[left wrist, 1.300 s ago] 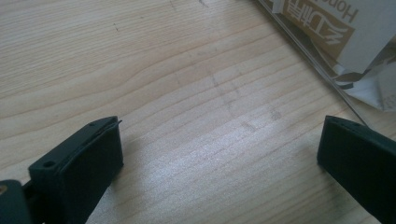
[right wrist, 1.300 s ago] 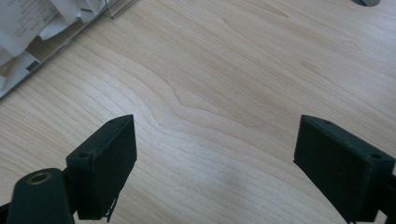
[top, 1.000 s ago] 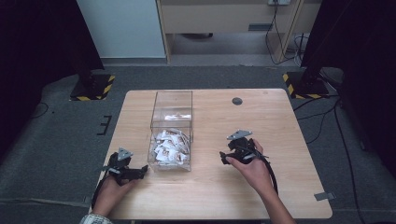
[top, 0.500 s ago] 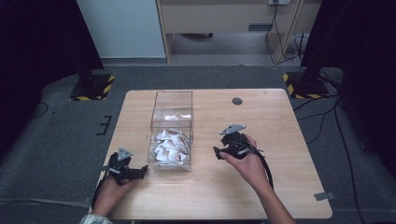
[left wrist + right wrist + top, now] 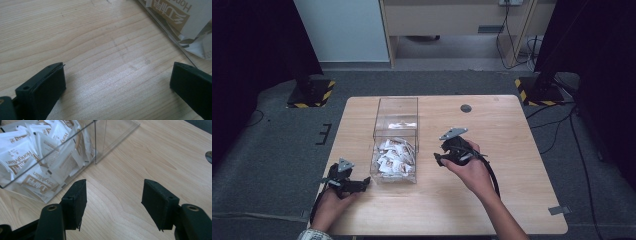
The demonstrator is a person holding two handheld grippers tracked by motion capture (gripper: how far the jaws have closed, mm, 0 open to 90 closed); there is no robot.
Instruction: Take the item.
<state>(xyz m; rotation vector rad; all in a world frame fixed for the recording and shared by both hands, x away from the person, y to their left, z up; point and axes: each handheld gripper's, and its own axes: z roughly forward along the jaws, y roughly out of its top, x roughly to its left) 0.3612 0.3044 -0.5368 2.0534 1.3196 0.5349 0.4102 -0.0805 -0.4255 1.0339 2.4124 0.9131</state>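
Observation:
A clear plastic box (image 5: 395, 131) stands on the wooden table (image 5: 507, 130), its near half holding several white and brown sachets (image 5: 394, 157). My left gripper (image 5: 362, 183) rests low at the table's front left, just left of the box, open with bare wood between its jaws (image 5: 117, 82); the box's wall and a sachet (image 5: 175, 15) show at its upper right. My right gripper (image 5: 438, 159) is lifted to the right of the box, open and holding nothing (image 5: 113, 192). Its jaws point toward the box wall (image 5: 75, 157) and the sachets (image 5: 30, 157) behind it.
A small dark round hole (image 5: 466, 108) sits in the table toward the back right. Grey carpet surrounds the table, with black stand bases marked in yellow stripes (image 5: 312, 92) at the back left and right. A cable (image 5: 492, 175) trails from the right gripper.
The right gripper has moved left and a little forward, closer to the box, and lifted. The left gripper has stayed still.

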